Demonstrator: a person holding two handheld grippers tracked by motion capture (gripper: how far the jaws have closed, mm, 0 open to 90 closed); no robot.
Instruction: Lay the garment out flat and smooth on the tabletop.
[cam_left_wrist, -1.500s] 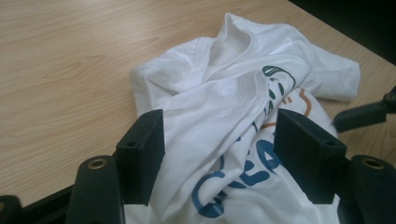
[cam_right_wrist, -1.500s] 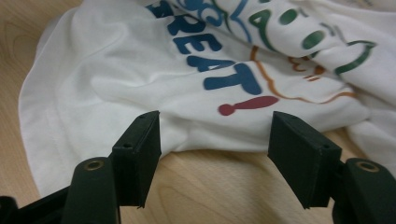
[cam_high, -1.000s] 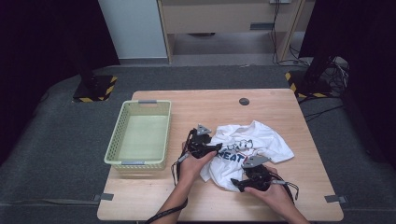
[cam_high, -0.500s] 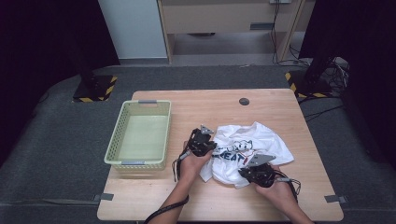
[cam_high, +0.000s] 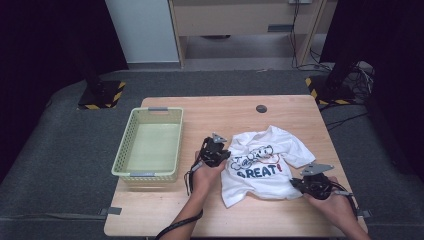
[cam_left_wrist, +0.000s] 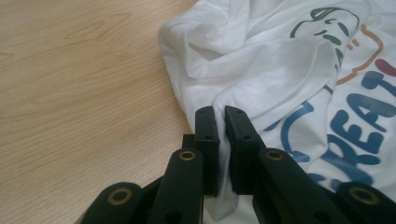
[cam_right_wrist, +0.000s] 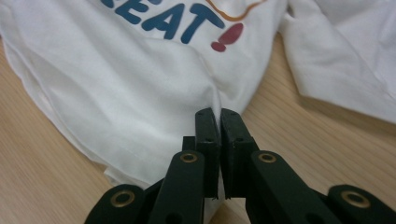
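**Clerk:** Listing item one: white T-shirt (cam_high: 262, 167), printed front up, lying rumpled on the wooden table (cam_high: 200, 220), just right of the pale green basket (cam_high: 150, 145) (which holds nothing I can see).

**Handler:** And the tools?

**Clerk:** Left gripper (cam_high: 222, 156): jaws have just been closing, now pinched on a fold at the shirt's left edge; cloth shows between the pads in the left gripper view (cam_left_wrist: 222, 140). Right gripper (cam_high: 296, 183): jaws likewise just closed, clamped on the hem at the shirt's lower right corner, with fabric in the slit in the right gripper view (cam_right_wrist: 218, 140).

**Handler:** Advice for spreading it?

**Clerk:** My judgement: draw the two pinches apart evenly and low over the table, so the cloth tightens without slipping free. Both holds look thin, near the edge, so pull gently. Keep the print facing up, and watch the right sleeve, which lies bunched beside the body.
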